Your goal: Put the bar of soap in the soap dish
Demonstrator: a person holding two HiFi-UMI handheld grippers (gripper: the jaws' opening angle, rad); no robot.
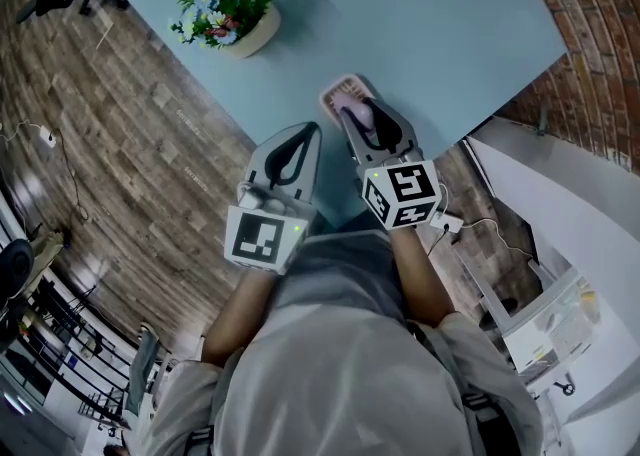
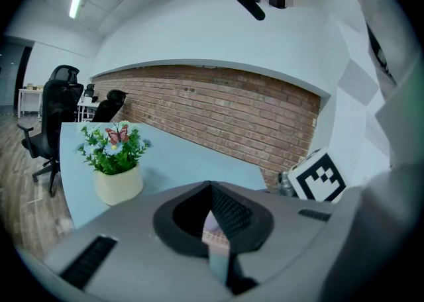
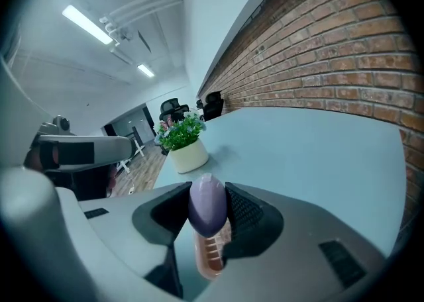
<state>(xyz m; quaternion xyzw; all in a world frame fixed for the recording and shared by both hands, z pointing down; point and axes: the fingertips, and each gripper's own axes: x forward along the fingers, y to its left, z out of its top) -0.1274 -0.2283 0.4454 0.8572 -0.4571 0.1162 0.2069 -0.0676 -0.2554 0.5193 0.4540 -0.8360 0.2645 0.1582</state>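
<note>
the right gripper (image 1: 362, 112) is clamped on the soap (image 3: 207, 204), a lilac oval bar standing on edge between the two pads, one flat face against each. its rounded top pokes up past the gripper's tips and its lower end hangs below them. the jaws stand fairly wide, spread by the bar's thickness.

right under the soap sits the dish (image 1: 338, 92), a pink ribbed tray lying flat on the pale blue bench (image 1: 440, 34), close to the bench's near edge. in the right gripper view the soap's lower end overlaps the dish's slats; i cannot tell whether it touches them or hangs just above. in the head view the gripper's tips reach over the near half of the dish, and the far rim shows beyond them.

the left gripper (image 1: 313, 129) hangs just beside the right one, on the dish's left, with its jaws pressed together at the tip and nothing between them. it points across the bench edge and touches neither soap nor dish.

further along the bench, well apart from the dish, stands a cream pot (image 1: 250, 32) of small flowers. a brick wall (image 3: 331, 49) runs along the bench's far side, and wood floor (image 1: 120, 144) shows beside it.
</note>
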